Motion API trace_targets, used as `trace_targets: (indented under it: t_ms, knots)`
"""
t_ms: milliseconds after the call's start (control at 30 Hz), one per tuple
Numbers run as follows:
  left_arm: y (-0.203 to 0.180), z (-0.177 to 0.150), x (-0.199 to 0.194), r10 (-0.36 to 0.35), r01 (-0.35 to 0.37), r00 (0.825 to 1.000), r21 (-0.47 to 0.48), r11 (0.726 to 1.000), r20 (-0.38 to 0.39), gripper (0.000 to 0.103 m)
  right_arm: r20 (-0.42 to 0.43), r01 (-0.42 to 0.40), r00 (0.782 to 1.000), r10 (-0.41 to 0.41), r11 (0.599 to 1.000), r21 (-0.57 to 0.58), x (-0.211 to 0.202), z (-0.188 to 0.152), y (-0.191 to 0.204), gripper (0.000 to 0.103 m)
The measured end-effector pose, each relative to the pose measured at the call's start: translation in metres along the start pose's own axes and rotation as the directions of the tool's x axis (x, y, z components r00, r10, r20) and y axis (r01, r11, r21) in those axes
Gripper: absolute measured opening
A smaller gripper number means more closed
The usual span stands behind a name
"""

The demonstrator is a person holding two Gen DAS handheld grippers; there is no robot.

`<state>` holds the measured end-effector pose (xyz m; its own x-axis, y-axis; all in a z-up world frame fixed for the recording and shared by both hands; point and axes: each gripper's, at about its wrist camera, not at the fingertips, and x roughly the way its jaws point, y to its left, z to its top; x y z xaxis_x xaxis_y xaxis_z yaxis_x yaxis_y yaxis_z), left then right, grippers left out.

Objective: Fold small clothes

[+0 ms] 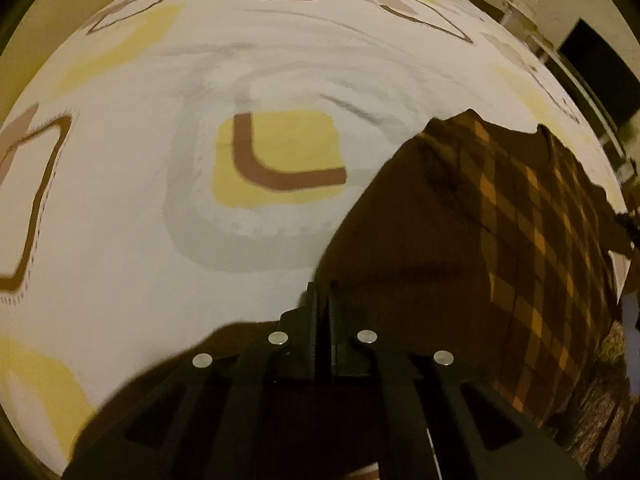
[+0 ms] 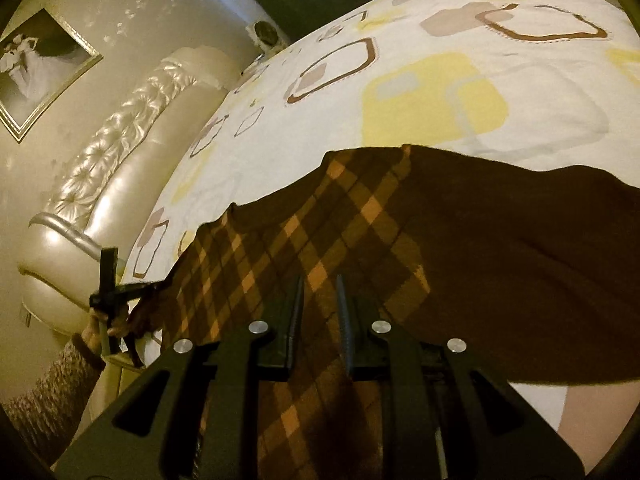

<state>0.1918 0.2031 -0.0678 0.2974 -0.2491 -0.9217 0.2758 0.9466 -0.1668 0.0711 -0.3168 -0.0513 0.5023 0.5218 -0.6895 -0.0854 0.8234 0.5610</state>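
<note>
A brown garment with an orange plaid panel lies spread on the patterned bed cover. In the left wrist view my left gripper is shut, its tips pinching the garment's near edge. The right wrist view shows that same left gripper at the garment's left corner, held by a hand in a knitted sleeve. My right gripper hangs over the plaid part with its jaws slightly apart. Flat plaid cloth shows through the gap and is not bunched between the pads.
The white bed cover carries yellow and brown squares. A tufted cream headboard runs along the left, with a framed picture on the wall above it. Pale furniture and a dark screen stand beyond the bed.
</note>
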Motion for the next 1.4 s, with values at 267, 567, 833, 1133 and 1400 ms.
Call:
trace_targets:
  t_ms: [267,567,833,1133,1400]
  knots:
    - [0.012,-0.005,-0.008,0.007,0.003,0.998,-0.143,0.99,0.065,0.02,0.021,0.017,1.0,-0.019,0.995,0.095,-0.024,-0.009,-0.029,0.017]
    - [0.02,-0.044,-0.053,0.135,-0.064,0.966,-0.301,0.952,0.222,0.061,0.179,0.049,0.975,-0.135,0.908,0.415,-0.128,-0.035,-0.143,0.039]
    - [0.0,-0.082,-0.063,0.223,-0.113,0.942,-0.388,0.915,0.25,0.074,0.377,0.012,0.844,-0.382,0.716,0.698,-0.251,-0.091,-0.261,0.044]
    - [-0.008,-0.091,-0.06,0.211,-0.075,0.95,-0.484,0.872,0.232,0.077,0.39,0.009,0.756,-0.526,0.605,0.796,-0.306,-0.098,-0.344,0.044]
    - [-0.04,-0.087,-0.054,0.202,-0.089,0.953,-0.427,0.9,0.226,0.077,0.266,0.084,0.885,-0.382,0.694,0.715,-0.272,-0.071,-0.351,0.014]
